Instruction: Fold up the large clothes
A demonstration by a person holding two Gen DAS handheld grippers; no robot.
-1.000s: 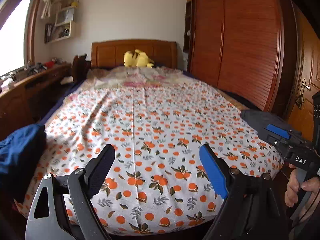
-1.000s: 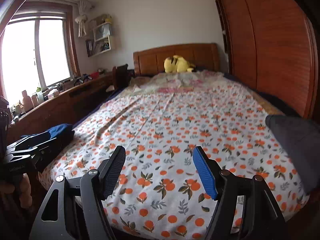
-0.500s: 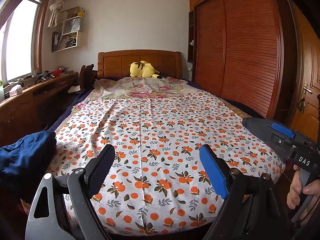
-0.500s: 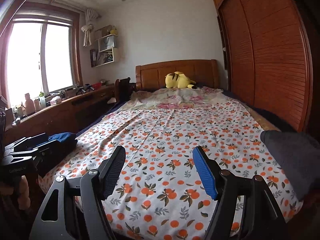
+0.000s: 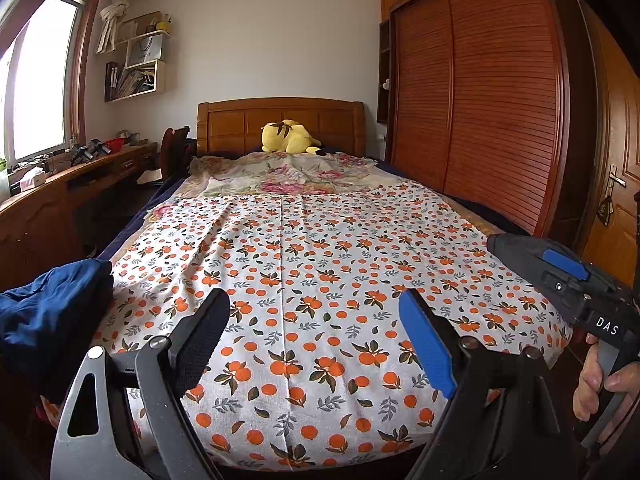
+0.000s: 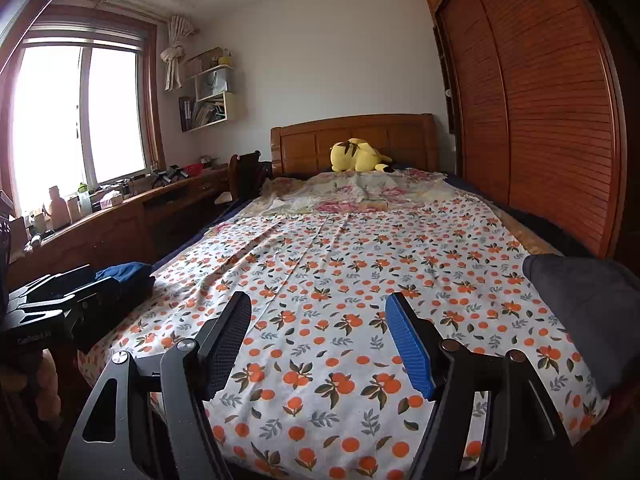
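Note:
A crumpled dark blue garment lies at the left edge of the bed, also seen as the blue garment in the right wrist view. A dark grey garment lies on the bed's right near corner. My left gripper hangs open over the foot of the bed with nothing between its fingers. My right gripper is open too, over the orange-print sheet, and holds nothing. Each gripper sees the other's body at its side, held by a hand.
A yellow plush toy lies by the wooden headboard. A long wooden desk with bottles and clutter runs under the window on the left. A slatted wardrobe and a door stand on the right.
Both views have tilted up slightly, showing more wall and ceiling. The jaws of both grippers stand as wide as before, and the garments have not moved.

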